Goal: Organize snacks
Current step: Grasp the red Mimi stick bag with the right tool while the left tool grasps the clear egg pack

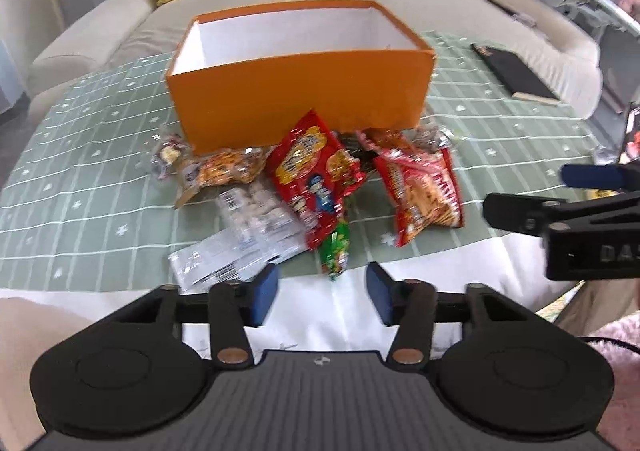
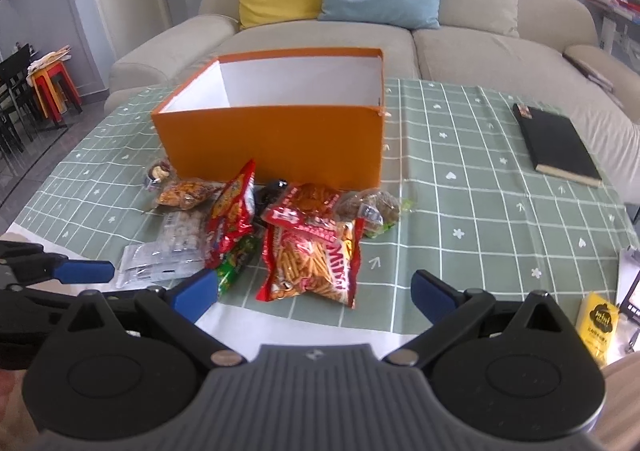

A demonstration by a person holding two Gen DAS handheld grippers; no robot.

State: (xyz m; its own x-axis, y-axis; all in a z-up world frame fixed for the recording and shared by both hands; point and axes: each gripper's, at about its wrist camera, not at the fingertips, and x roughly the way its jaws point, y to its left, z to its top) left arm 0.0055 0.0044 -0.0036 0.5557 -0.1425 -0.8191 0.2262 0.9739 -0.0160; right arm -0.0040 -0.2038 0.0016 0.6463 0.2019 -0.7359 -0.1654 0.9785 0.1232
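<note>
1. Centre frame: snacks (image 2: 280,235) piled on the cloth (image 2: 480,179), touching the orange box (image 2: 272,139) front.
2. Left gripper (image 1: 322,291): jaws apart, nothing gripped.
3. Right gripper (image 2: 314,291): spread wide, empty.

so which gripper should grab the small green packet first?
Left, probably. The green packet lies just ahead of the left gripper, roughly centred between its open, empty jaws. The right gripper lines up instead with the red stick-snack bag.
</note>
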